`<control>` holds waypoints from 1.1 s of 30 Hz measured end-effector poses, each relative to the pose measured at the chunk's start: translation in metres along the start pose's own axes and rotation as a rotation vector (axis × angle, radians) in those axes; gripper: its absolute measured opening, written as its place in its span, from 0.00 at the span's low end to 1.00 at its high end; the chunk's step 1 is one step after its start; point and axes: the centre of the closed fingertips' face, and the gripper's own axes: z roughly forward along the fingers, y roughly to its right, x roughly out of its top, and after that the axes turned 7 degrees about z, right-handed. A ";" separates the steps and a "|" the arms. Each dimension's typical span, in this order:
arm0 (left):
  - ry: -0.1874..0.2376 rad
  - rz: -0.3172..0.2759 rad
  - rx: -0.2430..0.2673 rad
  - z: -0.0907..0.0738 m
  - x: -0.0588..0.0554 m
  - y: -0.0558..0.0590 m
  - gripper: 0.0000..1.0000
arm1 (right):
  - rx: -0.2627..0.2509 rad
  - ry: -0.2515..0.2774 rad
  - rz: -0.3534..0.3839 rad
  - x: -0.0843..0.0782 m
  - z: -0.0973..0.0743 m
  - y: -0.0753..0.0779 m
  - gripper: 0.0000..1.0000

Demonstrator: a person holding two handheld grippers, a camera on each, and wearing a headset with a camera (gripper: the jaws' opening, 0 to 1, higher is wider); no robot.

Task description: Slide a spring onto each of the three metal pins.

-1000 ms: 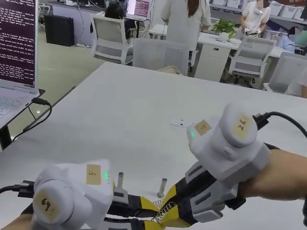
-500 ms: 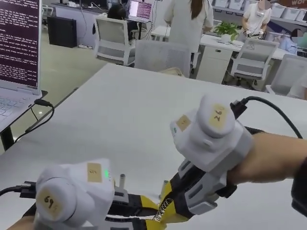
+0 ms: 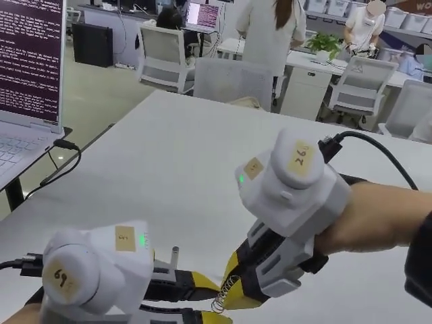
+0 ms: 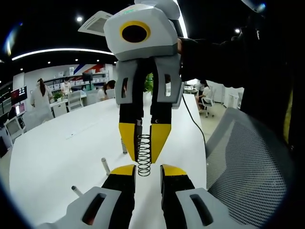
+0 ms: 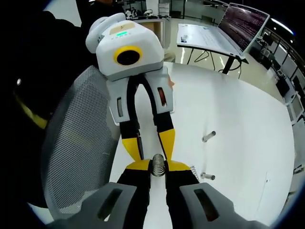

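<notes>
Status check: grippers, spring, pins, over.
Right gripper shut on spring. Left gripper open, jaws flanking spring's end. Spring not yet on any of the pins. No obstruction seen.

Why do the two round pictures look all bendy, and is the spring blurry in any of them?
Left gripper view: a fisheye lens curves the table edge and the ceiling light; the spring is sharp. Right gripper view: same bending, spring end-on and sharp. Head view: table edges run straight; the spring is small, slightly soft.
</notes>
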 end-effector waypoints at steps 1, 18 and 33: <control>0.000 -0.007 -0.003 0.000 -0.001 0.001 0.16 | -0.001 0.002 0.001 0.000 -0.001 0.001 0.08; -0.001 -0.078 -0.008 -0.009 -0.007 0.007 0.60 | -0.020 0.011 0.008 0.001 -0.007 0.008 0.08; 0.032 -0.108 0.026 -0.018 -0.004 0.006 0.88 | -0.032 0.015 0.005 0.007 -0.010 0.017 0.08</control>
